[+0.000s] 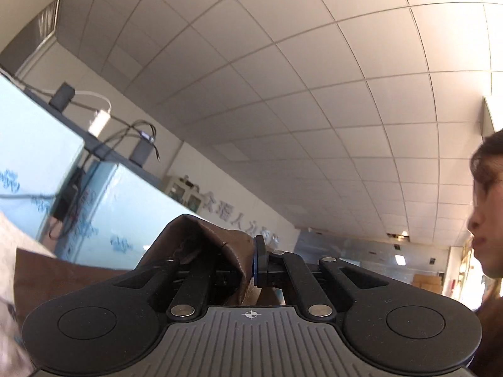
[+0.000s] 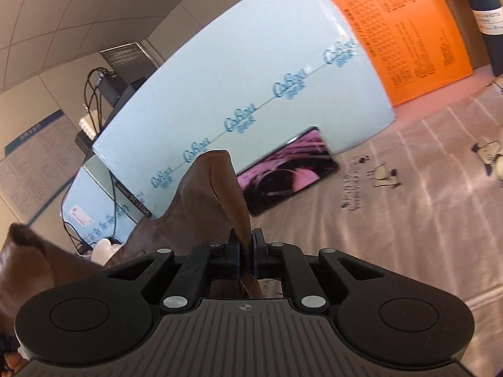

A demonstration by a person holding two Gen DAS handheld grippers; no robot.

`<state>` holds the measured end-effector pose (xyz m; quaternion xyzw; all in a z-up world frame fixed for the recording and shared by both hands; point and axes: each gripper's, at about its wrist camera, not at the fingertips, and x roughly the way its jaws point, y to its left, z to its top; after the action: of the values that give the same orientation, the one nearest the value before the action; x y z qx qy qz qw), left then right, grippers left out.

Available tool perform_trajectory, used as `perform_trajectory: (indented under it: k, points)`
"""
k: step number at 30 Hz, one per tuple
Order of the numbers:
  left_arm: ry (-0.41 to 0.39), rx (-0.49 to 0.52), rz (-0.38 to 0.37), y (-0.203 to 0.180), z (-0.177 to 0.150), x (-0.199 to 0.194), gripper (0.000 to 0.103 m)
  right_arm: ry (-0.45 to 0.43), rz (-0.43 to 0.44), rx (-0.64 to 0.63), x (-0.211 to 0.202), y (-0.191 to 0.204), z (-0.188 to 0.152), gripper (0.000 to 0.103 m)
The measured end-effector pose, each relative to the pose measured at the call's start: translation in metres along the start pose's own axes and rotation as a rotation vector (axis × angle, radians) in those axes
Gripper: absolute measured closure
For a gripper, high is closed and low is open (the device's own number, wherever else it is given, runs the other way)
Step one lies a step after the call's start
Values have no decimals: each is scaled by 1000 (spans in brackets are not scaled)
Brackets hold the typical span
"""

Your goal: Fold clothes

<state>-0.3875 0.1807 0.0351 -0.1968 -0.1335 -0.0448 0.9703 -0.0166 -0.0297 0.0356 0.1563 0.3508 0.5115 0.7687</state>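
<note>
A brown garment is held up in the air. My left gripper is shut on a fold of it and tilts up toward the ceiling; the cloth drapes over and hides the left finger. My right gripper is shut on another edge of the brown garment, which rises in a peak above the fingers and hangs off to the left. The rest of the garment is below both views.
A table with a pale printed cloth lies to the right. A phone leans on a light blue foam board beside an orange sheet. The person's face is close on the right.
</note>
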Motion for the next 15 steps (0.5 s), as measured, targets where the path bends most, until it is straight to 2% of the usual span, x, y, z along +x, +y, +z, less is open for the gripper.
perform_trajectory:
  k: [2,4,5,6,7,11,14,15]
  points:
    - [74,-23,6,-12,-14,-14,99,-2,-41,4,-14,-20,-1,87]
    - [152,-42,21,-20,-26,-20,94,-2,-78,17,-26,-33,-2,75]
    - [191,-47,37,-25,-31,-22,94,-1,-91,23,-30,-38,-3,74]
    - [231,-51,53,-29,-37,-24,90,0,-103,29,-35,-44,-4,68]
    - [270,-52,74,-32,-43,-26,90,2,-116,37,-38,-49,-5,57]
    - [356,-72,153,-35,-58,-26,83,40,-149,70,-37,-65,-8,48]
    - [383,-87,219,-33,-66,-32,54,82,-152,77,-29,-67,-10,42]
    - [381,-90,261,-33,-67,-37,38,88,-154,61,-27,-67,-10,40]
